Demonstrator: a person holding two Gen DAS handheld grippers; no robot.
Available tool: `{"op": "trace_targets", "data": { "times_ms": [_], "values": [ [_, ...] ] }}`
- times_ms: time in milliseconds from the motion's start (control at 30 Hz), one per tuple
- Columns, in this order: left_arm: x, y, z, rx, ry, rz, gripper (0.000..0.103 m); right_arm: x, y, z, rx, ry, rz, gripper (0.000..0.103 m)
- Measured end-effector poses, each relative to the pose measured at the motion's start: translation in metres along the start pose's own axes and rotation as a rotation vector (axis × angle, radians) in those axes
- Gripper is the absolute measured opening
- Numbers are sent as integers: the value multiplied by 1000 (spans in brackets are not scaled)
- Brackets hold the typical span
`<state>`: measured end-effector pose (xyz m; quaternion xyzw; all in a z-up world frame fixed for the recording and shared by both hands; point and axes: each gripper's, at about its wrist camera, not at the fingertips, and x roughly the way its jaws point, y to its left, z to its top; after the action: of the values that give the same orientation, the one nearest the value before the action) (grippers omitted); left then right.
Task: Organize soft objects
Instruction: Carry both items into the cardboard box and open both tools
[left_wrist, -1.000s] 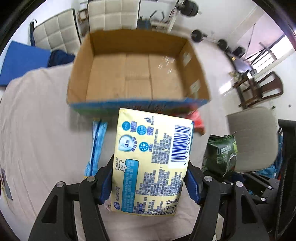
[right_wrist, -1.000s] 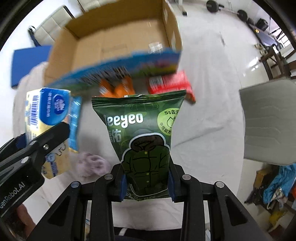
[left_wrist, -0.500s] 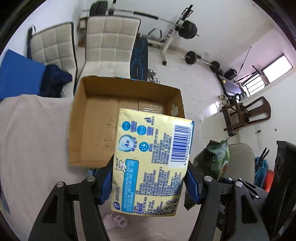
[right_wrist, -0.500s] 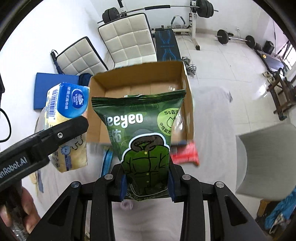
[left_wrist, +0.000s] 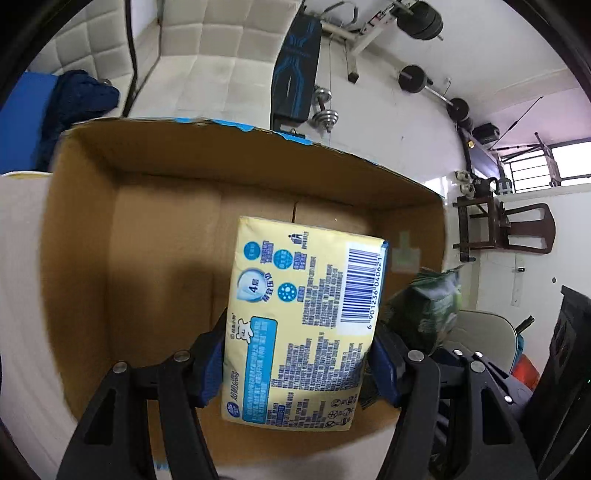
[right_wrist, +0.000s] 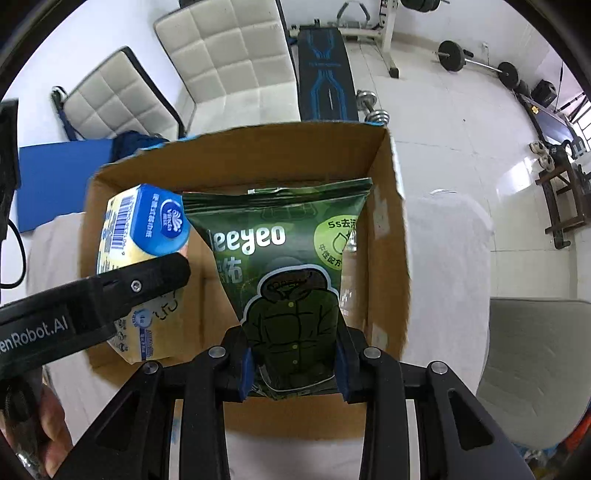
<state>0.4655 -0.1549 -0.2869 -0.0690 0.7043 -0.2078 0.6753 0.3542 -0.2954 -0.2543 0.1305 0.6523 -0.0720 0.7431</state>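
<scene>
Both packs now hang over the cardboard box (left_wrist: 155, 206), carried forward from short of it.

Left claw (left_wrist: 299, 356) pinches the yellow tissue pack (left_wrist: 303, 325); right claw (right_wrist: 293, 369) pinches the green pouch (right_wrist: 288, 273) by its bottom edge, likely for side-by-side drops inside.

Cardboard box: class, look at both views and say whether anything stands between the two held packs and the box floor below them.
Nothing visible does. The tissue pack and the green pouch hang over the open cardboard box, whose floor shows bare wherever the packs do not cover it.
</scene>
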Motion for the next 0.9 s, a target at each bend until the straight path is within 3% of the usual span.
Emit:
{"op": "trace_targets", "data": {
  "times_ms": [267, 433, 533, 567, 667, 767, 900],
  "values": [
    [50, 14, 39, -28, 61, 2, 63, 66, -6, 41, 14, 78, 1, 36],
    [64, 21, 39, -34, 83, 3, 64, 90, -6, 56, 11, 104, -6, 36],
    [69, 17, 30, -45, 120, 57, 64, 104, -5, 63, 11, 126, 3, 38],
    [71, 14, 28, -30, 127, 76, 64, 106, -5, 64, 13, 131, 2, 40],
    [67, 5, 23, 12, 107, 125, 65, 112, -2, 68, 13, 130, -3, 64],
    [59, -2, 19, 38, 88, 152, 78, 109, 0, 68, 6, 125, -10, 66],
    [42, -8, 12, 65, 44, 196, 89, 101, 3, 64, -3, 115, -22, 67]
  ]
}}
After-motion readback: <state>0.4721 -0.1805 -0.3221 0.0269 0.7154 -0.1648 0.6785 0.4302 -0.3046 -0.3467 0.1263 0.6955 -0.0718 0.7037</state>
